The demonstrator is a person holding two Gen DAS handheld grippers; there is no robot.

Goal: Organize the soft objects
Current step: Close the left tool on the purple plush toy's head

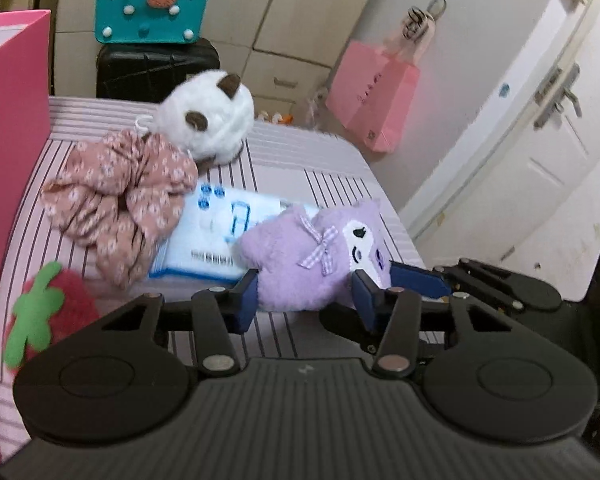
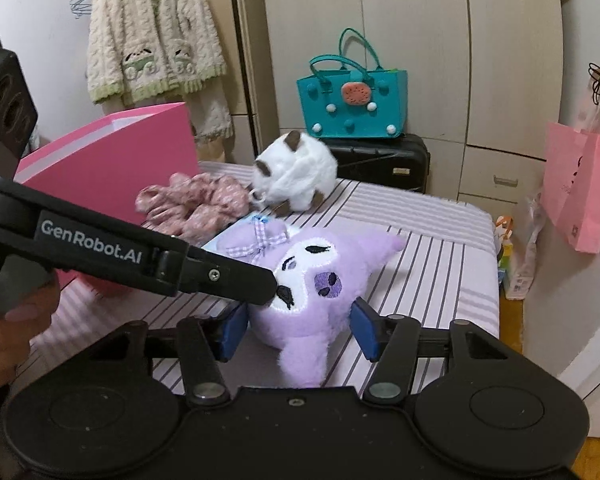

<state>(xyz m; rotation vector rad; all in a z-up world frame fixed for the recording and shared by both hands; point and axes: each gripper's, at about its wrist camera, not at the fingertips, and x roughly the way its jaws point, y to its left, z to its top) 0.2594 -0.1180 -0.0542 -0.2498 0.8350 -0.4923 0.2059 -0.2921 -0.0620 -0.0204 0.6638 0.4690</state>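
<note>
Nothing visibly sorted yet, by my reading: pink box (image 2: 112,160) at the table's (image 2: 440,240) left edge, inside hidden; purple plush (image 2: 320,280) lies near the table's front edge; left gripper (image 1: 306,292) fingers close against its sides, seemingly pinching; right gripper (image 2: 298,330) pads flank its lower end, the left pad touching, the right with a sliver of gap, grip unsure; floral scrunchie (image 1: 120,204), white plush ball (image 1: 208,120), strawberry plush (image 1: 52,316), tissue pack (image 1: 216,236) all loose on the striped cloth; writing: "GenRobot.AI" on the left gripper's arm; pack's barcode unreadable.
</note>
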